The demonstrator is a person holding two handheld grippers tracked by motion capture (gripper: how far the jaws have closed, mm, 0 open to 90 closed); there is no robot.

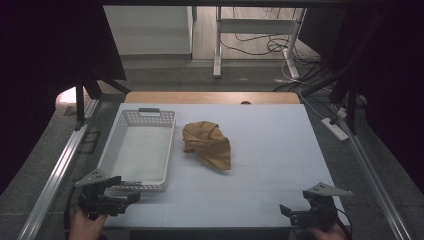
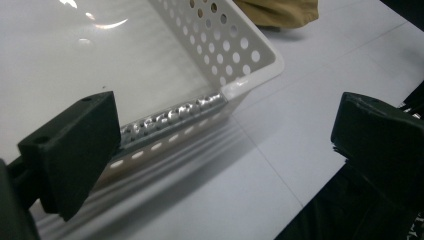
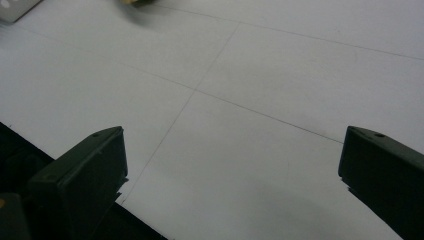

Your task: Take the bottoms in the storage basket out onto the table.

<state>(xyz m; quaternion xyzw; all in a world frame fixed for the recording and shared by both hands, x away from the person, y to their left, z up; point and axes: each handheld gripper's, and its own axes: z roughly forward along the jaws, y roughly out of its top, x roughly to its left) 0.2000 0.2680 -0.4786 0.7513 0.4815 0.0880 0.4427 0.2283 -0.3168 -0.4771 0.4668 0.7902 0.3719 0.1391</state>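
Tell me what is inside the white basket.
Nothing: the basket shows a bare white floor in the high view and the left gripper view. The near wall hides a thin strip of floor behind it. The cloth lies outside, on the table.

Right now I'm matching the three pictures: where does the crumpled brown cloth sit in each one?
High view: crumpled brown cloth mid-table, right of the white perforated plastic basket.
Left gripper view: top edge, beyond the basket's corner.
Right gripper view: a sliver at the top edge.
Shared landmark: the basket.
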